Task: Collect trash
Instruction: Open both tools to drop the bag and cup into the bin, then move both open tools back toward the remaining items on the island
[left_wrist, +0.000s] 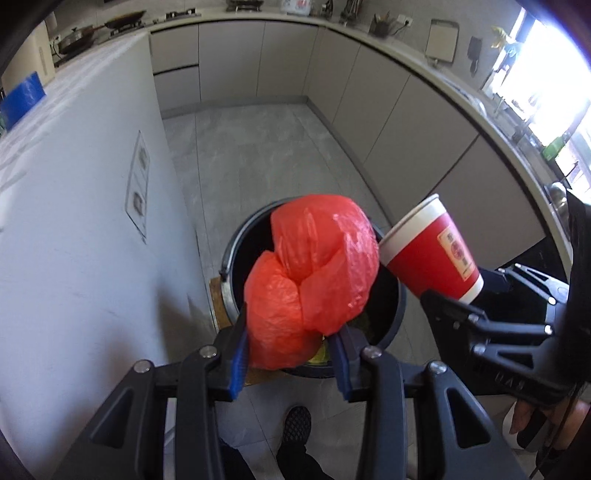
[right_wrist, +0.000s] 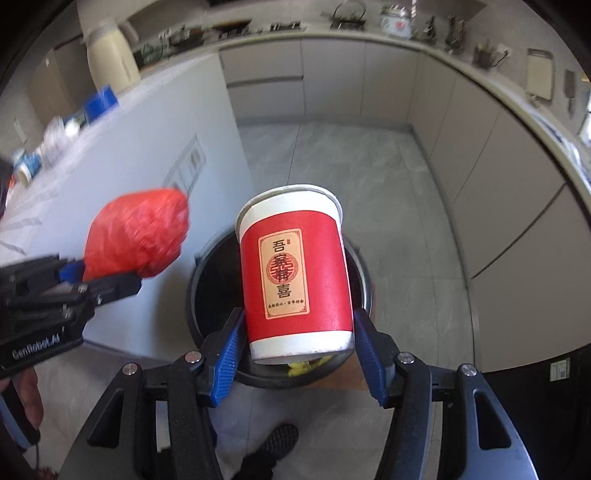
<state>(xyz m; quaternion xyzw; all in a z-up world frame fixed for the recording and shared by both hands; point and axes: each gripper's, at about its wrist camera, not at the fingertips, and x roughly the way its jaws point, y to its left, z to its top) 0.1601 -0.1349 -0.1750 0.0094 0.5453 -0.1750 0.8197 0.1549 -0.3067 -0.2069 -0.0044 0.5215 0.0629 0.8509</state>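
Both items hang over the bin (left_wrist: 236, 295), a dark round bin on the floor with its mouth open upward; yellow scraps show inside near its closest rim.

Your left gripper (left_wrist: 290, 332) is clamped on the red plastic bag (left_wrist: 314, 273): the blue pads squeeze the bunched lower end, and the loose bulk balloons out past the jaws. Holding it by the gathered end likely keeps the bag from spilling or slipping. Its long axis runs forward from the jaws, pointing over the bin mouth.

Your right gripper (right_wrist: 297, 343) grips the paper cup (right_wrist: 295, 273) across its base, one pad on each side of the bottom white band. Judged reason: the base is the stiffest part, so the wall does not crush. The cup's axis lies along the gripper; the rim points away from you, over the far side of the bin, the base toward you. In the left view the cup is just right of the bag, nearly touching.

Neither item has been let go.
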